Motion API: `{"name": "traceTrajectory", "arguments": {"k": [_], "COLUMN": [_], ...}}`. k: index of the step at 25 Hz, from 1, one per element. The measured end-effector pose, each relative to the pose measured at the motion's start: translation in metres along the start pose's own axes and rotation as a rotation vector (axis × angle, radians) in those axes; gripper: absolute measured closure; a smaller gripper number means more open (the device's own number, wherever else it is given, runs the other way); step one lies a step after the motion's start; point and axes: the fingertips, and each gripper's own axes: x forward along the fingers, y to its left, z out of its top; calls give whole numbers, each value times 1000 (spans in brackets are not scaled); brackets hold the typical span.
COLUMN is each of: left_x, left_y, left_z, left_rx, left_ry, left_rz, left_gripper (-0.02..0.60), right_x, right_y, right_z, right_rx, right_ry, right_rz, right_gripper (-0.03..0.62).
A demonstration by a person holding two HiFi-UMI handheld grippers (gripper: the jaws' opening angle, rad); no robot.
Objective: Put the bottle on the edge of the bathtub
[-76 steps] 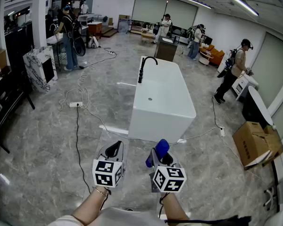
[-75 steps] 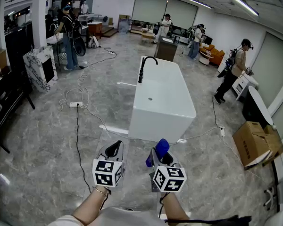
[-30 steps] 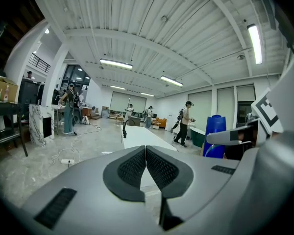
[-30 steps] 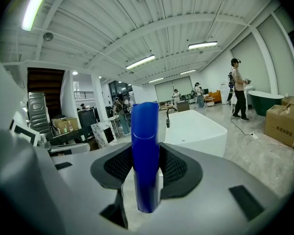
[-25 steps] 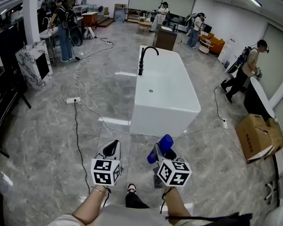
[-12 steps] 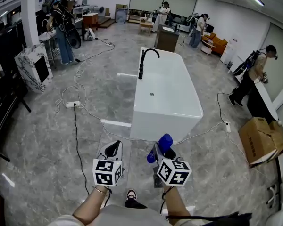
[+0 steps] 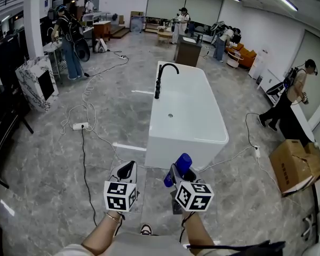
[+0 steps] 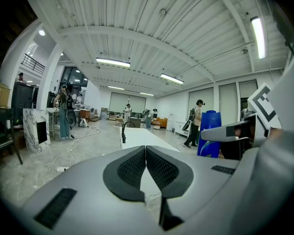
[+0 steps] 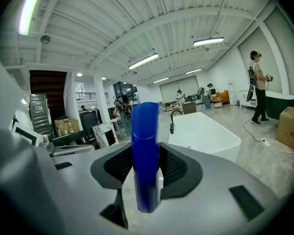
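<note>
Bottle [image 9: 145, 131] first: the blue one stands upright between the pads of my right gripper [image 9: 146, 165]. The jaws are about half spread and pinch its lower body from both sides, and the top rises well above them. My left gripper [image 8: 145, 153] rides beside it at nine o'clock with its jaws pressed together on nothing.

In the head view both grippers hang over bare floor and the white bathtub [image 7: 173, 152] lies at twelve o'clock. Its short near end faces me, well apart from the jaws. Its black faucet [image 7: 162, 79] stands on the left long edge near the far end, at about eleven o'clock. A power strip and cables [image 7: 84, 137] trail across the floor at ten o'clock, and a cardboard box [image 7: 296, 161] sits at three o'clock. Neither is on my line to the tub.

As I judge it, this is the carry: the bottle is gripped and nothing has been set down yet. Next I need to close the gap to the near end. Then I lift the right gripper so the bottle's base clears the rim, and bring it over the flat top of the edge rather than over the basin. The rim looks narrow and glossy. So I would lower the base flat, keep the bottle vertical, and part the jaws only once it bears its own weight. A tilted release could send it sliding into the tub or off onto the floor.
</note>
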Motion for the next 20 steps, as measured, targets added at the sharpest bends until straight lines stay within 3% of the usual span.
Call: {"name": "traceTrajectory", "arguments": {"k": [20], "left_x": [77], "left_y": [14], "left_z": [19], "left_rx": [12], "left_ry": [-1], "left_rz": [34], "left_gripper": [565], "right_x": [69], "right_y": [-45], "right_z": [39], "right_rx": [-11], "right_ry": [-6], "right_rz": [23], "right_gripper": [422]}}
